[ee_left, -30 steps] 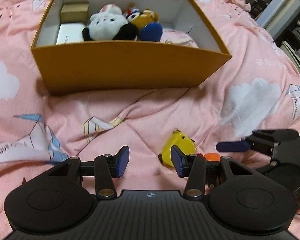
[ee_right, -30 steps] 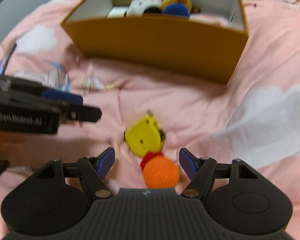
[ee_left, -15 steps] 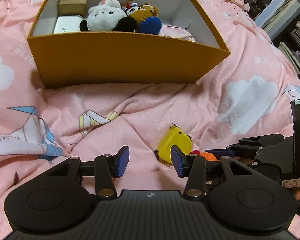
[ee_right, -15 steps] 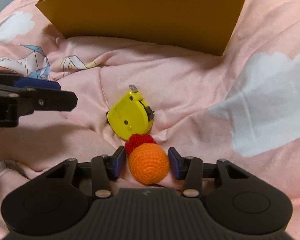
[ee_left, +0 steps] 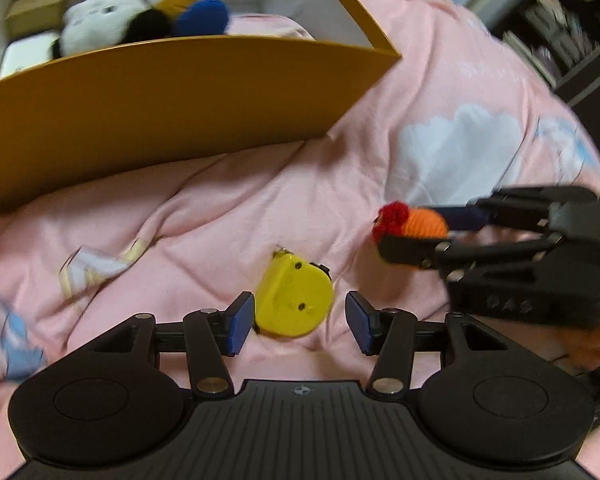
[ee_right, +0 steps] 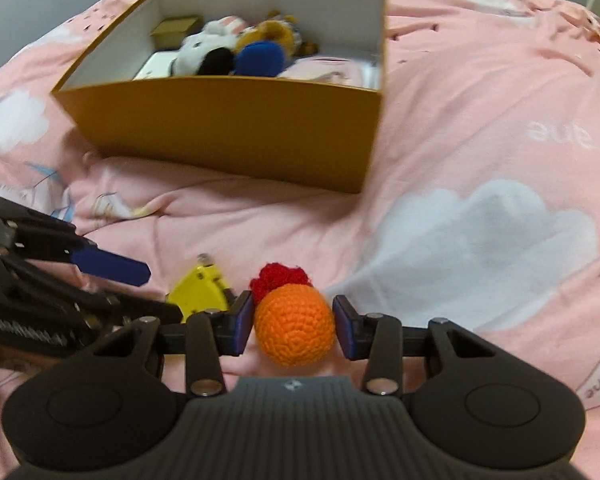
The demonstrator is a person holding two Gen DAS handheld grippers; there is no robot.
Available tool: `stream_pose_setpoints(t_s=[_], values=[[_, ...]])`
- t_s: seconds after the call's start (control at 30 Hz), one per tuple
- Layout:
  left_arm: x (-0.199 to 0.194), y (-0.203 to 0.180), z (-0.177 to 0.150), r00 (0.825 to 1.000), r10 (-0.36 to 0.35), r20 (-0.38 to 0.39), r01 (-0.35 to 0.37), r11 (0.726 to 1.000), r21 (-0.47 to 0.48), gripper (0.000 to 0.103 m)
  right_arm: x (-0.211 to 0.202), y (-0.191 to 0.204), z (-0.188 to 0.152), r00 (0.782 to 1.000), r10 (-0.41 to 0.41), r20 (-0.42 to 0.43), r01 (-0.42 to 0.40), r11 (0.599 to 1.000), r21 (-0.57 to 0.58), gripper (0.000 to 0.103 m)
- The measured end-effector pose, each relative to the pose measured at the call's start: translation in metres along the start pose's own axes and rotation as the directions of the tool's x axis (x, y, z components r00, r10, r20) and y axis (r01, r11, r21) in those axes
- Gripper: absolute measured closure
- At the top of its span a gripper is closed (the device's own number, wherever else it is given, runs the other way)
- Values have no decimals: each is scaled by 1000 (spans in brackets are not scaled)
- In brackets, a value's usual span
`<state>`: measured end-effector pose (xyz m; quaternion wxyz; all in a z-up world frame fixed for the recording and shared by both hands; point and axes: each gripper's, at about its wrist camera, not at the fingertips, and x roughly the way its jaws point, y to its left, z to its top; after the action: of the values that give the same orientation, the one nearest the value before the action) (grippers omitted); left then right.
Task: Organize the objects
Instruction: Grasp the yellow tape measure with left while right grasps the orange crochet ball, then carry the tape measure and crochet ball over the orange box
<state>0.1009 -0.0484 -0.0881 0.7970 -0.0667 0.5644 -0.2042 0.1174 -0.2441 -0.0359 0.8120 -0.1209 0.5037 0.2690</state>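
- Left wrist view: left gripper (ee_left: 300,322) pitched down at the pink bedspread (ee_left: 380,152). Yellow tape measure (ee_left: 294,300) lies flat between the two blue pads (ee_left: 239,328), nearer the left-hand one, perhaps touching it, with a clear gap on the other side. Jaws opening, not clamped on anything. Judgement: straddling the case across its narrow width so the pads can meet its flat faces.
- Same view: beyond the jaws and up-left stands the orange box (ee_left: 160,100), open-topped. Plush toys (ee_left: 140,20) are already inside, so it reads as the collection bin.
- Same view, right of the jaws: right gripper (ee_left: 420,232) holds a crocheted orange ball (ee_left: 424,222) with a red tuft clear of the cloth.
- Right wrist view: right gripper (ee_right: 294,322) has both pads pressed on the ball (ee_right: 294,330) at its widest part, the red tuft pointing forward. Yarn is soft, so a squeeze across the middle should keep it from slipping.
- Same view: box (ee_right: 228,128) straight ahead beyond the fingertips. Tape measure (ee_right: 198,290) sits left of the jaws, under the left gripper (ee_right: 112,268).
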Motion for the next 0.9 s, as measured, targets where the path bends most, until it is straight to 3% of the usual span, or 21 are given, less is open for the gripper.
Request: stream_pose_setpoints(t_s=[0.23,0.5,0.7,0.9], values=[[32,-32,2,991,132,-30,-125,974,188,41,5,-14,-1,1000,18,-4,-18,998,67,59],[49,-42,-3,976,214,-33,-201,950,239,41,13,-17,-5,999,34,-14,-32,996,86,59],[44,-39,-7,980,197,-17,-188,957,222,45,12,-16,-5,999,35,-10,-34,996,81,59],[27,-26,-11,990,138,27,-140,979,145,45,5,-12,-4,999,38,12,-39,997,67,59]])
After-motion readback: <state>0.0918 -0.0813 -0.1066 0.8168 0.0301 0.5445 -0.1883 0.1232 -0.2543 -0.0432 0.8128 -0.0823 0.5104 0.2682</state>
